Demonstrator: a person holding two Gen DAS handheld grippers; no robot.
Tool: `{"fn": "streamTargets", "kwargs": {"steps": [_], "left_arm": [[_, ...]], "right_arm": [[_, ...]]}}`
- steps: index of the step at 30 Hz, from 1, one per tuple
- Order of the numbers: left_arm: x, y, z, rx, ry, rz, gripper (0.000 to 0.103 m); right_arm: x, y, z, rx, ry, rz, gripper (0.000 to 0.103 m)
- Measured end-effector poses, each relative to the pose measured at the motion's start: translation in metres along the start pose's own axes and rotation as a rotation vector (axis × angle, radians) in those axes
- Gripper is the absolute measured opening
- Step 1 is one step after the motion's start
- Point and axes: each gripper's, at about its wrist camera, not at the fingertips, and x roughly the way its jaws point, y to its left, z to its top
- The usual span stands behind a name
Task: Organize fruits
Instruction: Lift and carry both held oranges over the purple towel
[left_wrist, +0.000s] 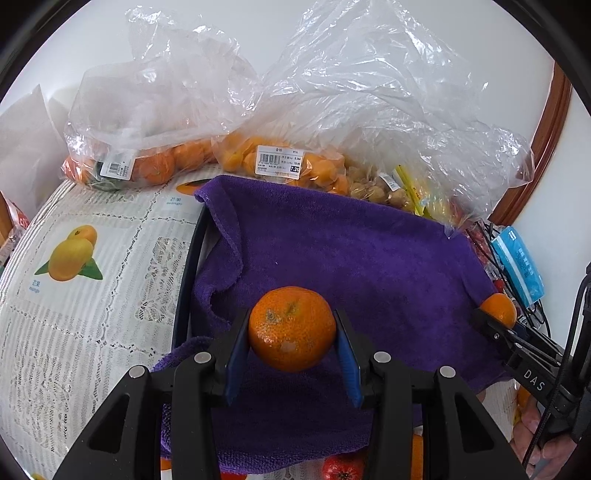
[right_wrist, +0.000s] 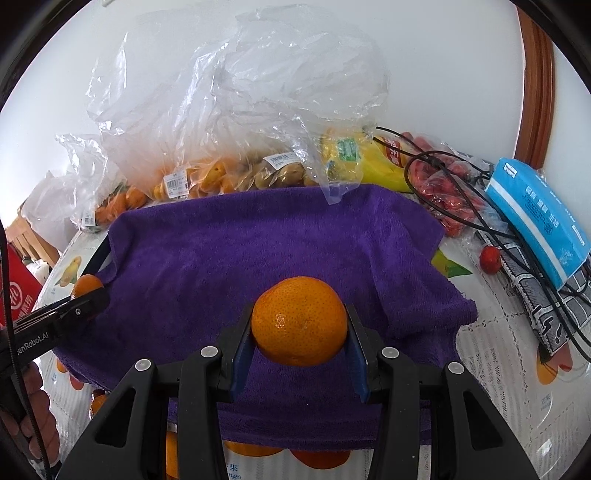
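Two mandarins are held above a purple towel (left_wrist: 332, 236) spread over a dark tray (left_wrist: 186, 273) on a fruit-printed tablecloth (left_wrist: 92, 295). One mandarin (left_wrist: 291, 328) is clamped between the blue pads of the left gripper (left_wrist: 291, 338), its skin marked by a few dull scars; a second mandarin (right_wrist: 300, 320) is gripped the same way by the right gripper (right_wrist: 300, 330). Each fruit is pinched across its widest part, the pads set on opposite sides, and neither appears to touch the cloth, though that cannot be told for certain.

Behind the towel, clear plastic bags (left_wrist: 155, 110) of oranges (left_wrist: 159, 166), kumquats (left_wrist: 280, 162) and pale round fruit (right_wrist: 277, 173) are piled against the wall; a blue tissue pack (right_wrist: 535, 218), black cables (right_wrist: 461, 206) and a small red fruit (right_wrist: 490, 259) are seen to the right.

The mandarins are judged light and rounded, with a thin, pebbled peel that gives under pressure. A hold across the middle is favoured, since a rounded fruit could roll out of a grip placed off-centre, and bruising or splitting could be caused by a hard squeeze.
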Motion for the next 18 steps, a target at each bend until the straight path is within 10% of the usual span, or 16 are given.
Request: {"fn": "streamTargets", "kwargs": {"steps": [18], "left_arm": [[0.0062, -0.0054, -0.0045, 0.031, 0.015, 0.015, 0.041]], "right_arm": [[0.0089, 0.0044, -0.0014, -0.025, 0.043, -0.022, 0.045]]}}
